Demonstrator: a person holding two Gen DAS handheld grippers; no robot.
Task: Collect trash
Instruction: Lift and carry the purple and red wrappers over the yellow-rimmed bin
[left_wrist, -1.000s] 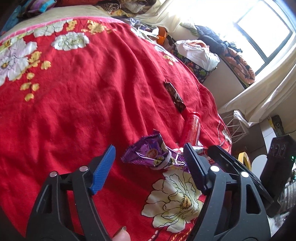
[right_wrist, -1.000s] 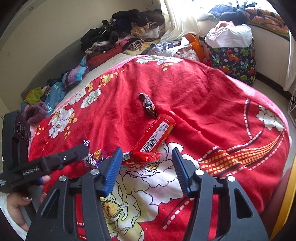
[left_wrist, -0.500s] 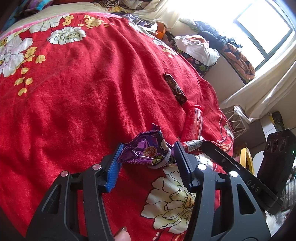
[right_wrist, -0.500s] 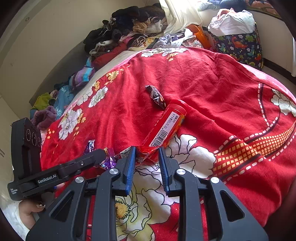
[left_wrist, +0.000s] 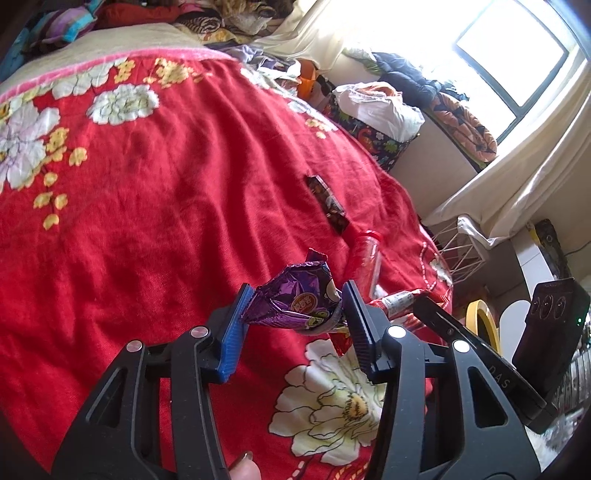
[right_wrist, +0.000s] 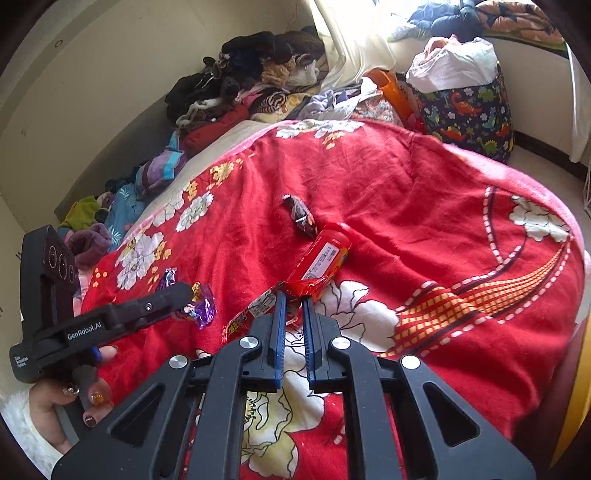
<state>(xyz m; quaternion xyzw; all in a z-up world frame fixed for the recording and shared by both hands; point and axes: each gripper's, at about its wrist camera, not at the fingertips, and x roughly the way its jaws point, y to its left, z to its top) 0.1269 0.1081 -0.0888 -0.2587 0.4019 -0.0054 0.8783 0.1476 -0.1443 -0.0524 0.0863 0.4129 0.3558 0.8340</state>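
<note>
A crumpled purple snack wrapper (left_wrist: 295, 299) sits between the blue pads of my left gripper (left_wrist: 297, 291); the jaws are closing and the pads press its two ends. My right gripper (right_wrist: 294, 298) is shut on one end of a long red wrapper (right_wrist: 255, 310), just in front of a red tube (right_wrist: 323, 258) lying on the red flowered blanket (right_wrist: 424, 206). A dark candy wrapper (right_wrist: 301, 218) lies beyond the tube. In the right wrist view, the left gripper (right_wrist: 186, 295) holds the purple wrapper (right_wrist: 201, 310) to the left.
A pile of clothes (right_wrist: 258, 74) lines the far side of the bed by the wall. A dinosaur-print basket (right_wrist: 469, 107) stands off the bed's far corner. A white wire basket (left_wrist: 461, 247) and a yellow ring (left_wrist: 480, 325) stand on the floor at the right.
Both grippers have narrowed from wide open. The left pads closed in on the purple wrapper, the right pads on the end of the red wrapper, which now lifts off the blanket.
</note>
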